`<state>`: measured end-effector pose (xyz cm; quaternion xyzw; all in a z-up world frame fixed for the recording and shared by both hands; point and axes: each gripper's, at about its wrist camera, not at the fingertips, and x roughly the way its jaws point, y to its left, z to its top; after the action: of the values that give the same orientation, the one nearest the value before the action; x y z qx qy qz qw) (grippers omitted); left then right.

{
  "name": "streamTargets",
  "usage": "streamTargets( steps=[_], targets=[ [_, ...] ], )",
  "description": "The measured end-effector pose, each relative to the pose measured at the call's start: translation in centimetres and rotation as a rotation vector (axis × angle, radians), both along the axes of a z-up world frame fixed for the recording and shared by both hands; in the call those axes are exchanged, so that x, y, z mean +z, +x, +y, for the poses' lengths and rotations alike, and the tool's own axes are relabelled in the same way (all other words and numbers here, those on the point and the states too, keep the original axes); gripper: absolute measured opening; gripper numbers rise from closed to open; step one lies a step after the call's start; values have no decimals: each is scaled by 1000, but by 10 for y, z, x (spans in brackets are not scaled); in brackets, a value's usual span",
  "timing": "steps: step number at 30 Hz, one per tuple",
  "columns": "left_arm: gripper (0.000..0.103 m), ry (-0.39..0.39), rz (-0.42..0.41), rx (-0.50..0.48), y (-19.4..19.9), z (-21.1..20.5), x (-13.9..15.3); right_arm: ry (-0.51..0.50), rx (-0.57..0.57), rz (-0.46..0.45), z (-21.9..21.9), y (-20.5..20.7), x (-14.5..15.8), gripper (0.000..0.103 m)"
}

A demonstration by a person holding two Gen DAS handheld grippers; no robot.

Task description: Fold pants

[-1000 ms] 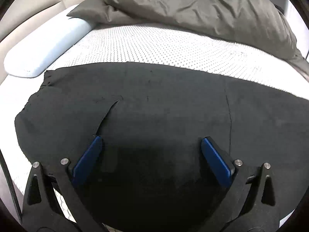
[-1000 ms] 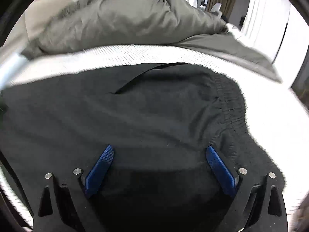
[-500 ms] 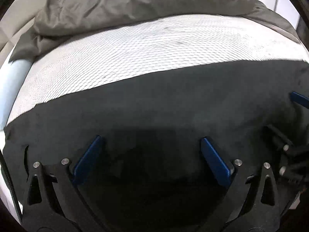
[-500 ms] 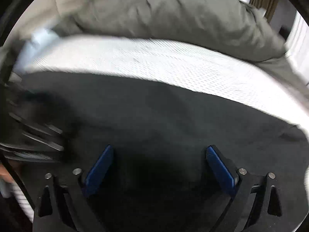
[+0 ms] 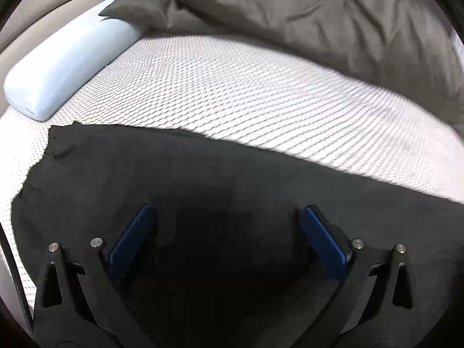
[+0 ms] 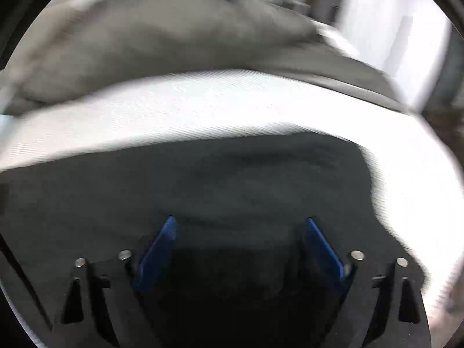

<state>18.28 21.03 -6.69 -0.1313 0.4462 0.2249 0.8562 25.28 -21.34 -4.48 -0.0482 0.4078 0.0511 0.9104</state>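
Black pants (image 5: 203, 174) lie flat on the white mesh mattress (image 5: 246, 87), filling the lower half of the left wrist view. They also fill the lower half of the blurred right wrist view (image 6: 217, 179), with their right end near the mattress edge. My left gripper (image 5: 227, 211) is open and empty, just above the pants near their left end. My right gripper (image 6: 239, 223) is open and empty, just above the pants near their right end. Both have blue pads (image 5: 133, 232).
A crumpled grey duvet (image 5: 319, 14) is heaped along the far side of the mattress and shows in the right wrist view (image 6: 159, 34). A pale blue pillow (image 5: 66, 66) lies at the far left. A beige headboard (image 5: 43, 5) stands behind it.
Both grippers swung together over the middle of the pants half a second ago, then apart again. The left now looks over the left end, the right over the right end. Both stay open.
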Motion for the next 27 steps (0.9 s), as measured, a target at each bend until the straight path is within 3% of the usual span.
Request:
streamTargets(
  steps=[2, 5, 8, 10, 13, 15, 16, 19, 21, 23, 25, 27],
  targets=[
    [102, -45, -34, -81, 2, -17, 5, -38, 132, -11, 55, 9, 5, 91],
    [102, -52, -36, -191, 10, -50, 6, -67, 307, 28, 128, 28, -7, 89],
    [102, 19, 44, -254, 17, -71, -6, -152, 357, 88, 173, 47, -29, 53],
    [103, 65, 101, -189, 17, -66, -17, -159, 356, 119, 177, 62, -39, 51],
    [103, 15, 70, -173, 9, -48, -13, -170, 297, 113, 144, 70, -39, 51],
    [103, 66, 77, -106, 4, -33, -10, -210, 226, 98, 107, 73, -37, 51],
    [103, 86, 80, -52, 0, -23, -11, -234, 177, 93, 86, 75, -36, 51],
    [103, 18, 63, 26, -11, -3, -10, -271, -16, 86, 15, 84, -31, 54],
    [103, 18, 59, 58, -15, -1, -10, -184, -112, 105, -22, 85, -25, 68],
    [103, 4, 40, 84, -23, 0, -7, -58, -114, 138, -43, 75, -15, 69],
    [103, -11, 12, 97, -31, -6, 1, -23, -73, 85, -48, 49, 2, 74],
    [103, -38, -22, 75, -34, -14, 7, -26, -86, 17, -53, 21, 11, 101]
  ],
)
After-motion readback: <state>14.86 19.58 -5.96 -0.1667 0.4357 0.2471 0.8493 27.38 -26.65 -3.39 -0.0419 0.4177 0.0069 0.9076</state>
